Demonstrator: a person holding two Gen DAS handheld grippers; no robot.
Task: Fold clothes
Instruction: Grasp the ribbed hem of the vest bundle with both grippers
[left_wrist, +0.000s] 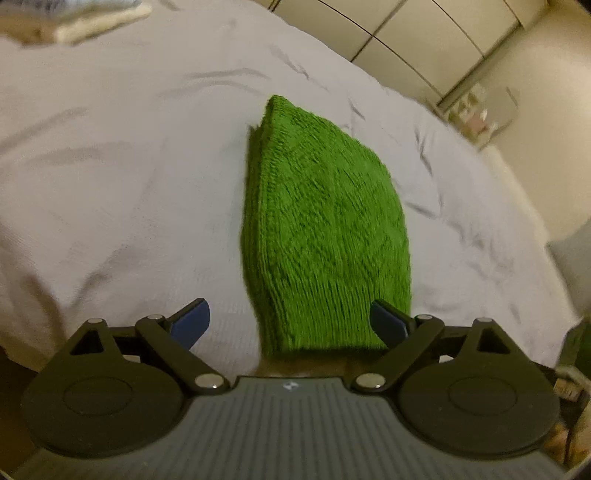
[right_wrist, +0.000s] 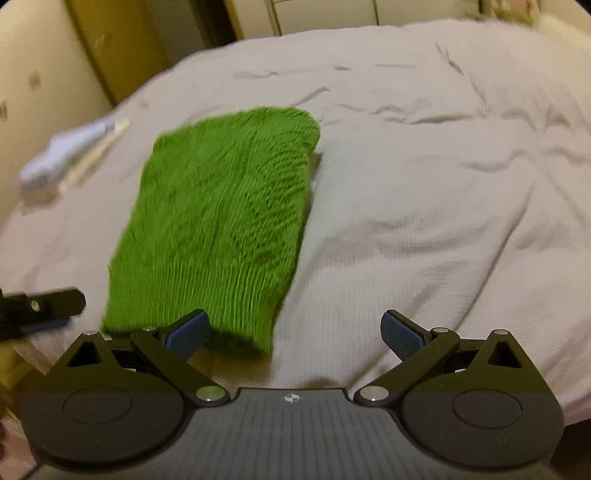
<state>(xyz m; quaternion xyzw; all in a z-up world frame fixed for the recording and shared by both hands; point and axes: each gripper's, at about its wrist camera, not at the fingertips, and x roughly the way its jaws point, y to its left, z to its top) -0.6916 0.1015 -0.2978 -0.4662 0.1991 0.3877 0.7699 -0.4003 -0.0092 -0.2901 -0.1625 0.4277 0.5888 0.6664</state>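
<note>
Sweater (left_wrist: 325, 229) lies folded on bed (left_wrist: 129, 166); my left gripper (left_wrist: 290, 325) and right gripper (right_wrist: 293, 334) spread, empty; next, fetch another garment.

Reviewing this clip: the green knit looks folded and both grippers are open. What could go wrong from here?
1. The green knit overhangs the near edge of the bed; it could slide off.
2. The left gripper has open jaws straddling the knit's near end; closing may bunch the layers.
3. The sheet is wrinkled, so dragging the knit could undo the fold.
</note>
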